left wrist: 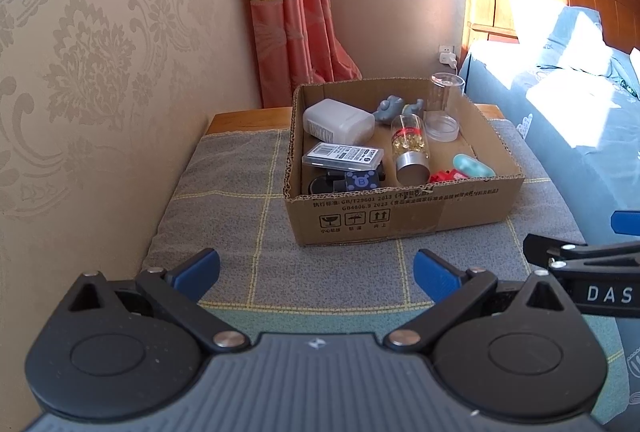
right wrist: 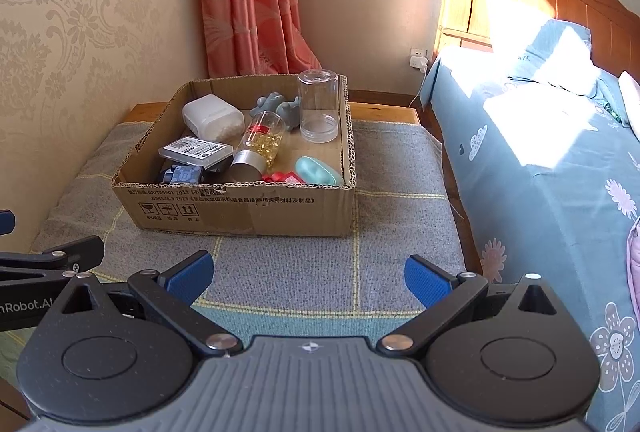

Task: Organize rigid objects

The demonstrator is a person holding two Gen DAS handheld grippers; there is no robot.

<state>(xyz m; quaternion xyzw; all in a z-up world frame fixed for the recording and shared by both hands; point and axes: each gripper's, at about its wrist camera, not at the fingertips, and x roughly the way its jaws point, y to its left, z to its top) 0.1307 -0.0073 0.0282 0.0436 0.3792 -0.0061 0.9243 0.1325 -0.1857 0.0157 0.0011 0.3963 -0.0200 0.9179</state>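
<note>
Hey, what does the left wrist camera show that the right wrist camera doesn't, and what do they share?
Only the left wrist view shows the left gripper head-on, open and empty.

Only the right wrist view shows the right gripper head-on, also open and empty, plus the floral bed cover down its side.

Both show the cardboard box on the grey checked cloth, holding a pill bottle, a white container, a clear jar and a teal case.
</note>
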